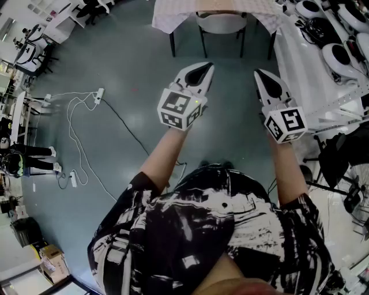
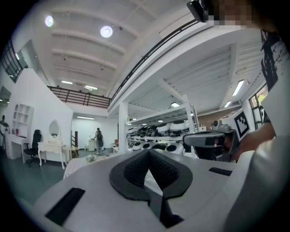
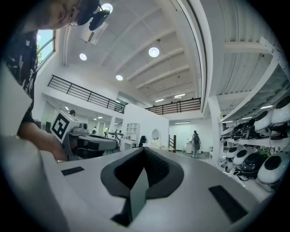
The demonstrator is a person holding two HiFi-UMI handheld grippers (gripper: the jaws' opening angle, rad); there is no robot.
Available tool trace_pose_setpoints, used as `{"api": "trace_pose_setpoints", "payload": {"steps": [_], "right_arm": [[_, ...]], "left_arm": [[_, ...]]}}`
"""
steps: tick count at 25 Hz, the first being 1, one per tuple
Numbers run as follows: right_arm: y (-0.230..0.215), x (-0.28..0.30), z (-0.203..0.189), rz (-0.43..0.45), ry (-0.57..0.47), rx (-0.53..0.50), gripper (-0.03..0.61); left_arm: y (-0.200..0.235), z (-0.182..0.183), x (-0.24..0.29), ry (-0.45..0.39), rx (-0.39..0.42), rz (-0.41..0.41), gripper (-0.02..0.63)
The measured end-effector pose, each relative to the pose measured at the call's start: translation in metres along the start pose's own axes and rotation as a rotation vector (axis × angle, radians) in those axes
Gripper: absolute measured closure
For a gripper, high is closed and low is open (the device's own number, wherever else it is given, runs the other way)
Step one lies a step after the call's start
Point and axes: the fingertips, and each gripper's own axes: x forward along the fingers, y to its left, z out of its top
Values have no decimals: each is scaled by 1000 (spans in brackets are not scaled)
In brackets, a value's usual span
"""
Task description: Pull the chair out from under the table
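In the head view the chair [image 1: 222,22], with a white seat and dark legs, sits tucked under a table draped in a white checked cloth [image 1: 173,14] at the far end of the grey floor. Both grippers are held level at chest height, well short of the chair and touching nothing. My left gripper [image 1: 206,65] [image 2: 147,153] points toward the table with its black pads together and nothing between them. My right gripper [image 1: 258,73] [image 3: 144,149] is beside it, also shut and empty. The chair cannot be made out in either gripper view.
A long white shelf unit [image 1: 323,86] with several rounded white shells runs along the right. White cables and a power strip [image 1: 78,112] lie on the floor at left. A cardboard box [image 1: 51,257] sits at lower left. Dark stands [image 1: 337,164] crowd the right.
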Motion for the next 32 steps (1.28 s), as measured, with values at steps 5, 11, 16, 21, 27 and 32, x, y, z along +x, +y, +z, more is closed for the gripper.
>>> {"api": "trace_pose_setpoints", "payload": {"steps": [5,11,16,21,27,32], "right_arm": [[-1,-2,-1,0,-2,-1,580],[-3,-1,-2,-4,-4,-3,580],[-6,-2,14,-1,-130,61,312],[-14,1,26,-62,-210,53,3],[-14,8,24,-41,-185,29,3],[-4,22,15,-44,-168,32,3]], "left_arm": [[-3,-1,-1,-2,-1,-1,614],[-1,-3,0,1,-3,1,614],[-1,-4,-3,6,-8,3,614],[3,-6,-6,3,-11,2,614],[12,-6,-7,4,-12,14,614],[30,-15,-18,9,-17,16,614]]}}
